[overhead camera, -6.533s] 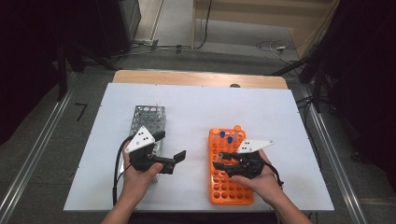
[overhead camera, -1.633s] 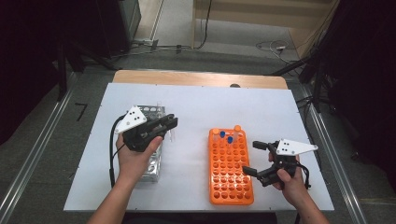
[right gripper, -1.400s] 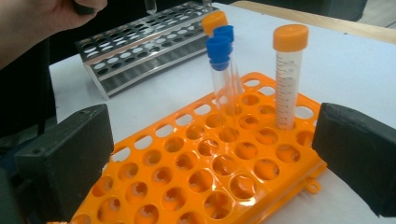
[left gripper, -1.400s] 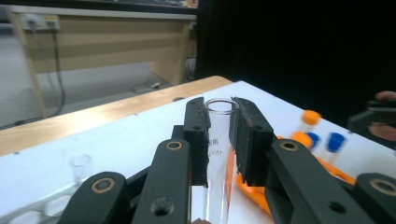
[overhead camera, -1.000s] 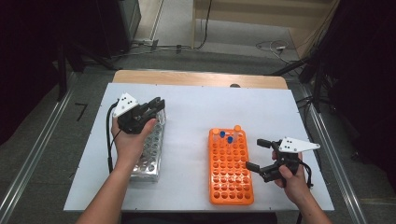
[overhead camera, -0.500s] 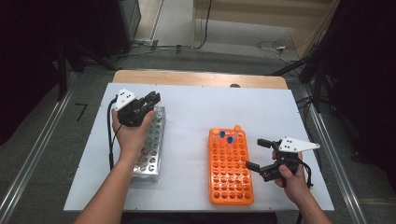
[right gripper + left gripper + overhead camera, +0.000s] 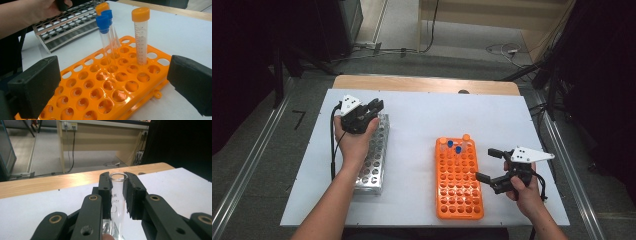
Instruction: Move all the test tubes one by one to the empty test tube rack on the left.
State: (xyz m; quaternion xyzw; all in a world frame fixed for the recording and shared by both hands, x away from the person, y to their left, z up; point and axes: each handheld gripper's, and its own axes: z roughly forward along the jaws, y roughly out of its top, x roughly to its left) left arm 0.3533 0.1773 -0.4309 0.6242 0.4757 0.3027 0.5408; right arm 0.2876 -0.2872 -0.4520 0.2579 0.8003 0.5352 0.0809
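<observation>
The left claw [image 7: 117,192] is closed around an open glass tube [image 7: 117,195] above the metal rack [image 7: 373,160]. The right claw [image 7: 492,167] hovers wide open and empty beside the orange rack [image 7: 459,190] on the white surface [image 7: 422,125].

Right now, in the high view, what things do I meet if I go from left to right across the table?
Metal rack, with the left gripper over its far end → orange rack → right gripper.

Bright, even overhead light; dark surroundings; soft shadows; near gripper views blurred.
</observation>
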